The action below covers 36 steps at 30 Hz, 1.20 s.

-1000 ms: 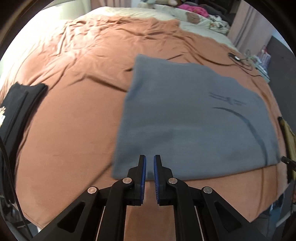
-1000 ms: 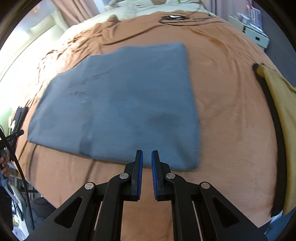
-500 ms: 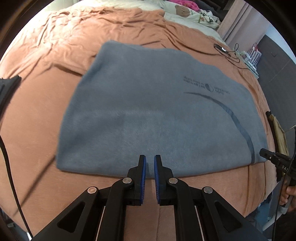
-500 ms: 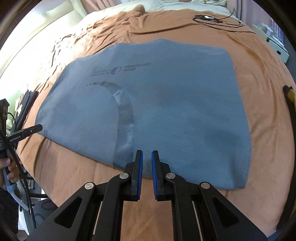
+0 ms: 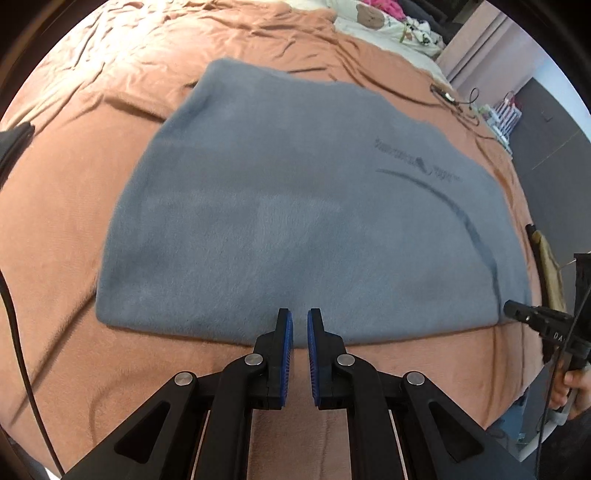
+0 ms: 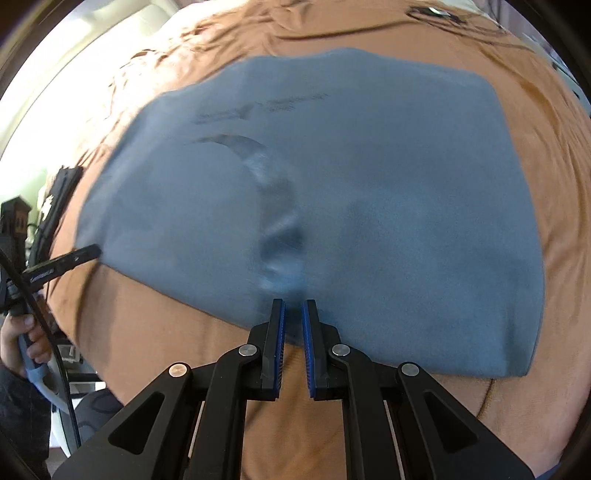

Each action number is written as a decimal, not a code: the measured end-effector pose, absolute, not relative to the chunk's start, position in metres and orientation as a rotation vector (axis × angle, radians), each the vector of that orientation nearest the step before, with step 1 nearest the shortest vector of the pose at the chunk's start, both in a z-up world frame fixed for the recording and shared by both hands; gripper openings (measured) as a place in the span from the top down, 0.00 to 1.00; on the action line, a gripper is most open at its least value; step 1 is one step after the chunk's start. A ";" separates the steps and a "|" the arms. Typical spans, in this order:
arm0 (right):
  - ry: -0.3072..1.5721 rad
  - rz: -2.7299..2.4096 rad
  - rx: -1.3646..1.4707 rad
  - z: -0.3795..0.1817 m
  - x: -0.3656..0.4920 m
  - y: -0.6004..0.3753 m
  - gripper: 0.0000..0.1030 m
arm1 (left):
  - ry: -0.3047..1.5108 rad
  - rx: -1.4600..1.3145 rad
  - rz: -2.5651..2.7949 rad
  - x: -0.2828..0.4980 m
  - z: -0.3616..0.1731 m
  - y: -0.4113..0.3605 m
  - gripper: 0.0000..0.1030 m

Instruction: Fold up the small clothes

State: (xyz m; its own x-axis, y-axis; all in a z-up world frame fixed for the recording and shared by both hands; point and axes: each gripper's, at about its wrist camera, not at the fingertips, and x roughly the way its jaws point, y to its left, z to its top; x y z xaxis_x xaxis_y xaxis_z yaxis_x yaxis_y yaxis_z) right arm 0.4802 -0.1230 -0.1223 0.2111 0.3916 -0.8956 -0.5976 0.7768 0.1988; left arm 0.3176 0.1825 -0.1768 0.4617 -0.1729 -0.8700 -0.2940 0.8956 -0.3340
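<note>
A grey-blue garment [image 5: 295, 206] lies folded flat on the brown bed cover [image 5: 74, 229], with a dark print and a curved stripe on it. My left gripper [image 5: 299, 321] is shut and holds nothing, its tips just over the garment's near edge. In the right wrist view the same garment [image 6: 388, 177] fills the middle. There my right gripper [image 6: 293, 310] is also shut and empty, at the near hem where the stripe ends. Each view catches the other gripper from the side: the right gripper [image 5: 513, 310] at the garment's right corner, the left gripper [image 6: 92, 252] at its left corner.
A black garment [image 5: 11, 147] lies at the bed's left edge and a mustard one [image 5: 550, 266] at the right edge. Cables and a small device [image 5: 450, 98] sit on the far cover, with pillows and soft toys [image 5: 373, 16] behind. A hand [image 6: 22, 332] grips the left handle.
Both grippers have come lower and closer to the garment's near edge. The left one swept right and the right one swept left along it. Both stayed shut.
</note>
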 end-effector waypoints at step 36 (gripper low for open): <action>1.251 0.980 -0.325 -0.170 0.472 0.039 0.94 | 0.936 -1.056 0.217 0.247 -0.198 0.289 0.46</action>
State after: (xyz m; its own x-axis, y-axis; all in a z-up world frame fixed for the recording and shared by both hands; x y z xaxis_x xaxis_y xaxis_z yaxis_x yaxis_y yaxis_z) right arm 0.4721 0.0393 -0.1703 -0.0087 0.4406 -0.8977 -0.7658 0.5743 0.2893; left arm 0.2467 0.2889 -0.1978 0.6117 -0.2654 -0.7452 -0.5661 0.5112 -0.6467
